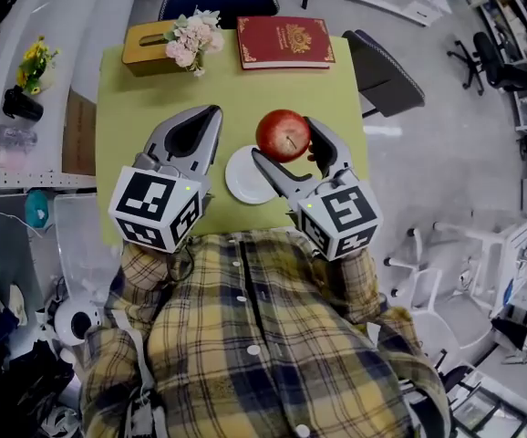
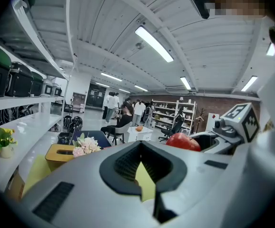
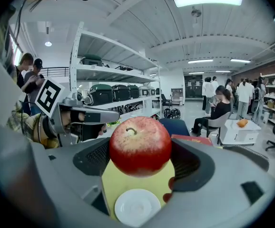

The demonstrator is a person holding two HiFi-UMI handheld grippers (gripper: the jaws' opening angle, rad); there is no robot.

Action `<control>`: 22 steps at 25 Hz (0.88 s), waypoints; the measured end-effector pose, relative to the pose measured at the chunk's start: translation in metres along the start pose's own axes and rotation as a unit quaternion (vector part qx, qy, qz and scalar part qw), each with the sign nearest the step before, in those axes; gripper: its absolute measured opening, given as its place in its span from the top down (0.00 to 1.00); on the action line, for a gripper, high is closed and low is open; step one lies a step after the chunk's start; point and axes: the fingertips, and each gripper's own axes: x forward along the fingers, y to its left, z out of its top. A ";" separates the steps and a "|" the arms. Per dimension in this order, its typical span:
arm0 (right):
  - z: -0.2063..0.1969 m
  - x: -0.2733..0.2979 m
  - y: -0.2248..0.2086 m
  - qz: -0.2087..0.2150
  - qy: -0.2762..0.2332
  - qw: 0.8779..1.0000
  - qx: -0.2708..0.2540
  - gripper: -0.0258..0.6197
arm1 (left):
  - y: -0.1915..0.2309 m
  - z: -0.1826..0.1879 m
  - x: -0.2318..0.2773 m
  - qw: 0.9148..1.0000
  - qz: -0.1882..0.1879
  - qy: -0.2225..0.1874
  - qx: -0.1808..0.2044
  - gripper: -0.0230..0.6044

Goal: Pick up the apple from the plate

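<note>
1. The right gripper (image 1: pixel 285 140) is clamped on the apple (image 3: pixel 140 146), one jaw on each side of the fruit at its widest part, stem upward.
2. The apple hangs in the air, clear of the plate (image 1: pixel 241 177). The right gripper view shows the bare white plate below the fruit, with green desk (image 1: pixel 127 108) visible between them.
3. The left gripper (image 1: pixel 214 112) has its jaws brought together at the tips with nothing between them. It sits over the desk just left of the plate and takes no part in the grasp.
4. Judged from this, the pick-up is essentially done: the apple is gripped and off the plate. At most what is left is carrying it further up or away, and keeping the hold firm so the smooth, round fruit does not slip.
5. A red book (image 1: pixel 285 42) lies at the far edge of the desk, with a gold emblem and gold lettering too small to read.
6. Beside the book are a tan box (image 1: pixel 145 46) and pale flowers (image 1: pixel 193 39), with no label I can make out.
7. The cubes on both grippers carry black-and-white square patterns, not words.
</note>
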 end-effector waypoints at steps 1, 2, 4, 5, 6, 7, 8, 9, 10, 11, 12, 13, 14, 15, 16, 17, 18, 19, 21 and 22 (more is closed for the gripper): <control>0.002 -0.001 0.001 0.002 -0.002 1.000 -0.001 0.38 | 0.000 0.001 0.000 1.000 0.000 -0.001 0.001 0.95; 0.004 -0.002 0.002 0.004 -0.003 1.000 -0.003 0.38 | -0.001 0.002 0.000 1.000 0.000 -0.002 0.002 0.95; 0.007 -0.003 0.005 0.008 -0.008 1.000 -0.004 0.38 | -0.001 0.003 0.000 1.000 -0.001 -0.002 0.004 0.96; 0.009 -0.003 0.005 0.009 -0.010 1.000 -0.004 0.38 | -0.001 0.003 0.000 1.000 -0.001 -0.003 0.005 0.95; 0.010 -0.003 0.006 0.011 -0.012 1.000 -0.003 0.38 | -0.001 0.004 0.000 1.000 -0.002 -0.003 0.005 0.95; 0.011 -0.003 0.007 0.013 -0.013 1.000 -0.003 0.38 | -0.001 0.003 0.000 1.000 -0.002 -0.003 0.005 0.95; 0.011 -0.002 0.008 0.015 -0.013 1.000 -0.004 0.38 | 0.000 0.003 0.000 1.000 -0.002 -0.002 0.005 0.96; 0.011 -0.001 0.008 0.016 -0.013 1.000 -0.005 0.38 | 0.001 0.002 -0.001 1.000 -0.002 -0.002 0.004 0.95; 0.010 -0.001 0.008 0.017 -0.012 1.000 -0.005 0.38 | 0.002 0.002 -0.001 1.000 -0.002 -0.001 0.002 0.95; 0.010 -0.001 0.009 0.017 -0.012 1.000 -0.003 0.38 | 0.003 0.002 -0.002 1.000 -0.002 -0.001 0.001 0.96; 0.011 -0.001 0.009 0.017 -0.013 1.000 0.000 0.38 | 0.005 0.002 -0.002 1.000 -0.003 0.001 0.001 0.95; 0.011 -0.001 0.008 0.017 -0.013 1.000 0.001 0.38 | 0.006 0.003 -0.003 1.000 -0.004 0.002 0.003 0.95; 0.011 -0.001 0.008 0.017 -0.013 1.000 0.001 0.38 | 0.008 0.004 -0.004 1.000 -0.006 0.004 0.007 0.96; 0.011 0.000 0.008 0.016 -0.013 1.000 -0.001 0.38 | 0.011 0.006 -0.004 1.000 -0.009 0.006 0.011 0.95; 0.011 0.000 0.008 0.015 -0.012 1.000 -0.003 0.38 | 0.014 0.007 -0.006 1.000 -0.012 0.009 0.013 0.95; 0.010 0.000 0.008 0.015 -0.012 1.000 -0.005 0.38 | 0.018 0.008 -0.008 1.000 -0.015 0.011 0.013 0.95; 0.009 0.000 0.008 0.015 -0.012 1.000 -0.005 0.38 | 0.021 0.008 -0.009 1.000 -0.017 0.012 0.012 0.95; 0.009 0.000 0.008 0.015 -0.012 1.000 -0.005 0.38 | 0.024 0.010 -0.011 1.000 -0.019 0.012 0.011 0.95; 0.008 0.000 0.008 0.014 -0.012 1.000 -0.005 0.38 | 0.029 0.012 -0.014 1.000 -0.020 0.009 0.009 0.95; 0.007 0.000 0.008 0.014 -0.011 1.000 -0.005 0.38 | 0.031 0.012 -0.016 1.000 -0.020 0.008 0.009 0.95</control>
